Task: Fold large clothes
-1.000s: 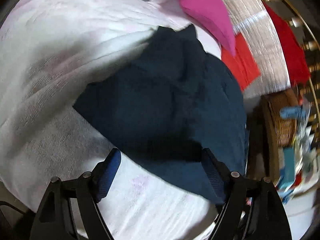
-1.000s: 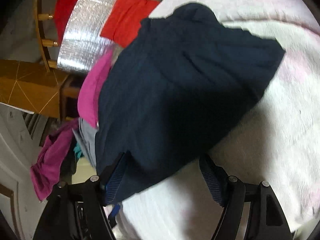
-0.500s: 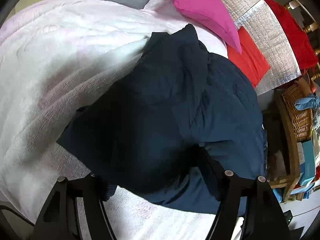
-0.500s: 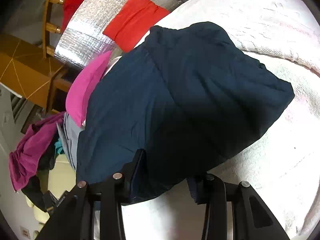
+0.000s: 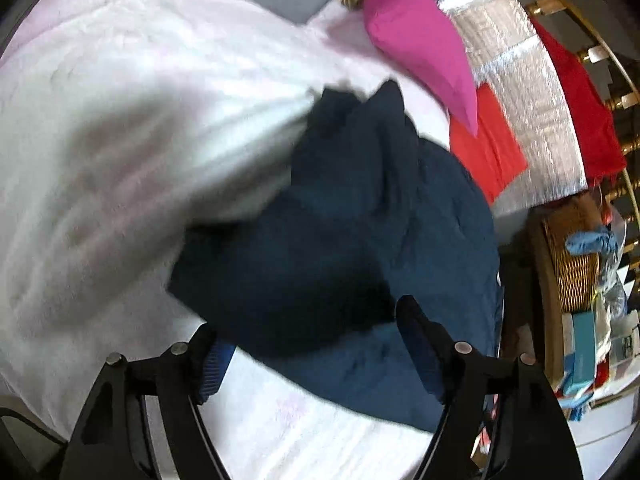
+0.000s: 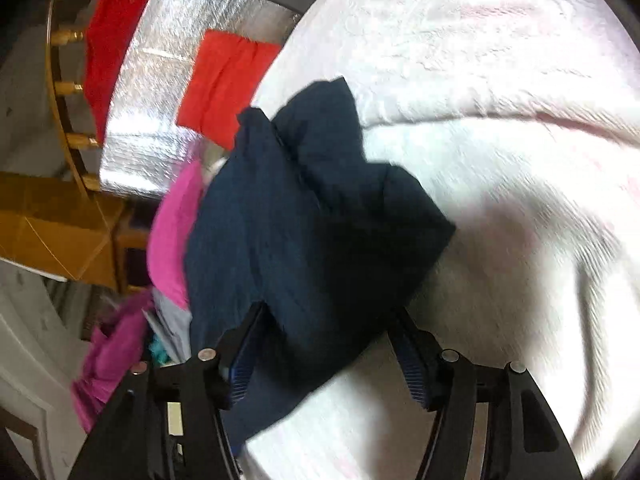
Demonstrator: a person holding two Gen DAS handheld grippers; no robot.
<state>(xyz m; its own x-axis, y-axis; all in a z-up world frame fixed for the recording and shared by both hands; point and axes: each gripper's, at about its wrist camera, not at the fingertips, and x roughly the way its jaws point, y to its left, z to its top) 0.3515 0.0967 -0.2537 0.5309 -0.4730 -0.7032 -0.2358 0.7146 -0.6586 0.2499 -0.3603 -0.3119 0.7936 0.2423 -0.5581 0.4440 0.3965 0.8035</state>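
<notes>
Your left hand-held gripper (image 5: pixel 308 344) and right hand-held gripper (image 6: pixel 324 340) both stand partly open and widening around the navy garment (image 5: pixel 352 232). It lies bunched on the white blanket (image 5: pixel 120 140), more crumpled than a second ago.

No legible text, label or number anywhere

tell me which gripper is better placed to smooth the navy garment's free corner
Probably the right gripper: the navy garment ends in a loose corner just beyond its opening jaws, over the white blanket. The left gripper faces the bulkier middle.
</notes>
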